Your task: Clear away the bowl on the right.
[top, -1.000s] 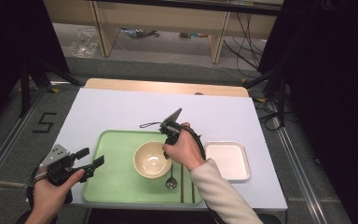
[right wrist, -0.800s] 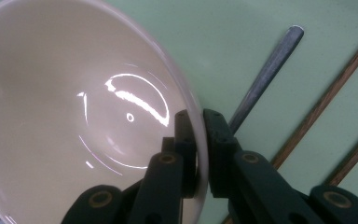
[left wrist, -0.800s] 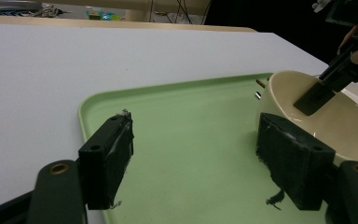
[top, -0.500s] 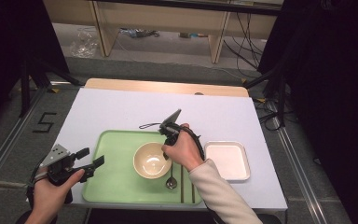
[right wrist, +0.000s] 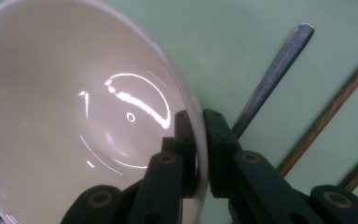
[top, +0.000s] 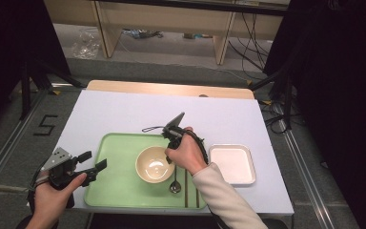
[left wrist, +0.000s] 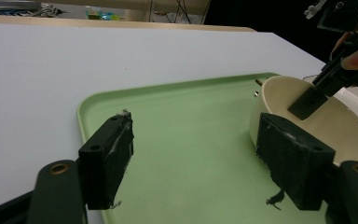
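Far half of table (top: 138,107): bare white surface, open to pass.
Tray (top: 119,181) left half: bare green floor, free between the left gripper (top: 91,166) and the bowl (top: 153,164).
Bowl rim: taken on its right side by the right gripper (right wrist: 198,154), one jaw inside, one outside.
Right of bowl: spoon (top: 174,183) and chopsticks (top: 189,186) lie close together, narrow gaps.
Right of tray: white dish (top: 232,164) just beside the tray's edge.
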Demonstrator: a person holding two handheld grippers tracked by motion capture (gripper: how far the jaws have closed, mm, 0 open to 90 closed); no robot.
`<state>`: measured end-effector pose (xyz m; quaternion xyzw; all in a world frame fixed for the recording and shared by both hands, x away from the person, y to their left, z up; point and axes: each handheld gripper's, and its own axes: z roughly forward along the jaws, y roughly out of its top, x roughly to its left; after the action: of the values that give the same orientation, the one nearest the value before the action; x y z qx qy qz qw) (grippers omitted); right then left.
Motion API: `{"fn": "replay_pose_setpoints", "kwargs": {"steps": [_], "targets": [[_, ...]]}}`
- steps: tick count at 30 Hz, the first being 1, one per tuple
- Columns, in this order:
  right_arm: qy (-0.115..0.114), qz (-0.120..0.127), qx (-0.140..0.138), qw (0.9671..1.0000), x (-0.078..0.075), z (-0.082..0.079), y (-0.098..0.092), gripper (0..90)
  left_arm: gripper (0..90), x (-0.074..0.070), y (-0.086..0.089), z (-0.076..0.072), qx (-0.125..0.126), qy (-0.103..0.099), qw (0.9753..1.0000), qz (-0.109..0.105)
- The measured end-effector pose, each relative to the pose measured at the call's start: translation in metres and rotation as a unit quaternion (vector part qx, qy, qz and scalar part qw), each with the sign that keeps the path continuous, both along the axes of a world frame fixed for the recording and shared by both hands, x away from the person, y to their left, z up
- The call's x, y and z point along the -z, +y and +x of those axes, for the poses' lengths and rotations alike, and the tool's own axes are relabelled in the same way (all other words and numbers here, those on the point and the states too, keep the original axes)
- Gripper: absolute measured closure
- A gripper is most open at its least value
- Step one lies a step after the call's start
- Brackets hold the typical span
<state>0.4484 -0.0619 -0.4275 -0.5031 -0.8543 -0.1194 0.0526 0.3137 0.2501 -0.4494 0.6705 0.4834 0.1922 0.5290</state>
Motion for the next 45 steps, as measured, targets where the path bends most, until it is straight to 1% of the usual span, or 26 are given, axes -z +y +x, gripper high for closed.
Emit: {"fn": "replay_pose_setpoints", "kwargs": {"steps": [3, 6, 8, 11, 13, 16, 17, 18, 19, 21, 22, 25, 26, 27, 28, 29, 30, 31, 32, 35, 38, 40, 42, 43, 44, 45], "targets": [[0.013, 0.001, 0.002, 0.9999, 0.0, 0.001, -0.001, 85.6, 27.1, 0.0, 0.0, 0.0, 0.002, -0.002, 1.0, -0.003], [-0.001, 0.007, -0.004, 1.0, 0.003, 0.002, -0.002, 85.7, 27.1, 0.0, 0.0, 0.0, 0.0, 0.002, 1.0, -0.001], [0.012, 0.008, 0.002, 0.9999, 0.002, 0.003, -0.002, 85.8, 27.1, 0.0, 0.0, 0.0, 0.001, 0.001, 1.0, 0.001], [-0.004, 0.008, -0.005, 0.9999, 0.004, 0.004, -0.003, 85.7, 27.1, 0.0, 0.0, 0.0, 0.002, 0.0, 1.0, -0.002], [0.009, 0.012, 0.004, 0.9999, 0.004, 0.003, -0.003, 85.5, 27.1, 0.0, 0.0, 0.0, 0.001, 0.001, 1.0, 0.0], [0.012, 0.013, 0.003, 0.9998, 0.003, 0.004, -0.003, 85.2, 27.0, 0.0, -0.001, 0.0, 0.003, 0.0, 1.0, -0.003], [0.01, 0.014, -0.002, 0.9999, 0.004, 0.004, -0.004, 83.6, 27.1, 0.0, -0.001, 0.0, 0.003, -0.001, 1.0, -0.004], [0.019, 0.014, 0.003, 0.9997, 0.003, 0.004, -0.004, 77.7, 27.1, 0.0, 0.0, 0.0, 0.002, -0.001, 1.0, -0.002], [0.009, 0.014, -0.008, 0.9998, 0.003, 0.004, -0.004, 73.2, 27.1, 0.0, 0.0, 0.0, 0.002, -0.001, 1.0, -0.003], [-0.002, 0.013, -0.01, 0.9999, 0.0, 0.003, -0.006, 68.3, 27.1, 0.0, 0.0, 0.0, 0.002, 0.0, 1.0, -0.002], [-0.028, 0.021, -0.027, 0.999, 0.0, 0.004, -0.01, 64.5, 27.1, 0.0, 0.0, 0.0, 0.003, 0.0, 1.0, -0.002], [-0.007, 0.023, -0.017, 0.9996, -0.011, 0.003, -0.016, 59.6, 27.1, 0.0, 0.0, 0.0, 0.002, 0.0, 1.0, -0.003], [-0.016, 0.028, -0.017, 0.9993, -0.016, 0.003, -0.019, 58.5, 27.0, 0.0, 0.0, 0.0, 0.002, 0.001, 1.0, -0.001], [-0.015, 0.03, -0.016, 0.9993, -0.019, 0.003, -0.022, 57.6, 27.1, 0.0, 0.0, 0.0, 0.0, 0.001, 1.0, 0.0], [-0.045, 0.04, -0.029, 0.9978, -0.021, 0.005, -0.028, 56.0, 27.1, 0.0, 0.0, 0.0, 0.002, 0.0, 1.0, -0.003], [-0.056, 0.045, -0.04, 0.9966, -0.023, 0.006, -0.033, 55.3, 27.1, 0.0, 0.0, 0.0, 0.002, 0.0, 1.0, -0.002], [-0.028, 0.041, -0.006, 0.9988, -0.032, 0.003, -0.037, 55.3, 27.1, 0.0, 0.0, 0.0, 0.002, 0.0, 1.0, -0.002], [-0.026, 0.042, 0.004, 0.9988, -0.037, 0.003, -0.042, 55.3, 27.1, 0.0, 0.0, 0.0, 0.002, 0.001, 1.0, -0.002], [-0.035, 0.048, 0.003, 0.9982, -0.04, 0.003, -0.047, 55.5, 27.1, 0.0, 0.0, 0.0, 0.0, 0.002, 1.0, 0.0], [-0.054, 0.062, 0.025, 0.9963, -0.05, 0.005, -0.068, 55.6, 27.0, 0.0, 0.0, 0.0, 0.0, 0.002, 1.0, 0.001], [-0.063, 0.072, 0.05, 0.9942, -0.056, 0.007, -0.09, 55.6, 27.0, 0.0, 0.0, 0.0, 0.0, 0.002, 1.0, 0.001], [-0.064, 0.071, 0.065, 0.9933, -0.056, 0.008, -0.104, 55.6, 27.0, 0.0, 0.001, 0.0, 0.001, 0.002, 1.0, 0.002], [-0.043, 0.065, 0.109, 0.991, -0.056, 0.009, -0.12, 55.7, 27.0, 0.0, 0.001, 0.0, 0.0, 0.002, 1.0, 0.001], [-0.048, 0.062, 0.116, 0.9901, -0.055, 0.01, -0.126, 55.7, 27.0, 0.0, 0.001, 0.0, -0.001, 0.003, 1.0, 0.001], [-0.063, 0.058, 0.114, 0.9897, -0.05, 0.013, -0.139, 55.8, 27.0, 0.0, 0.001, 0.0, -0.001, 0.003, 1.0, 0.001], [-0.059, 0.054, 0.125, 0.989, -0.05, 0.013, -0.144, 56.1, 27.0, 0.0, 0.001, 0.0, -0.002, 0.003, 1.0, 0.001]]}}
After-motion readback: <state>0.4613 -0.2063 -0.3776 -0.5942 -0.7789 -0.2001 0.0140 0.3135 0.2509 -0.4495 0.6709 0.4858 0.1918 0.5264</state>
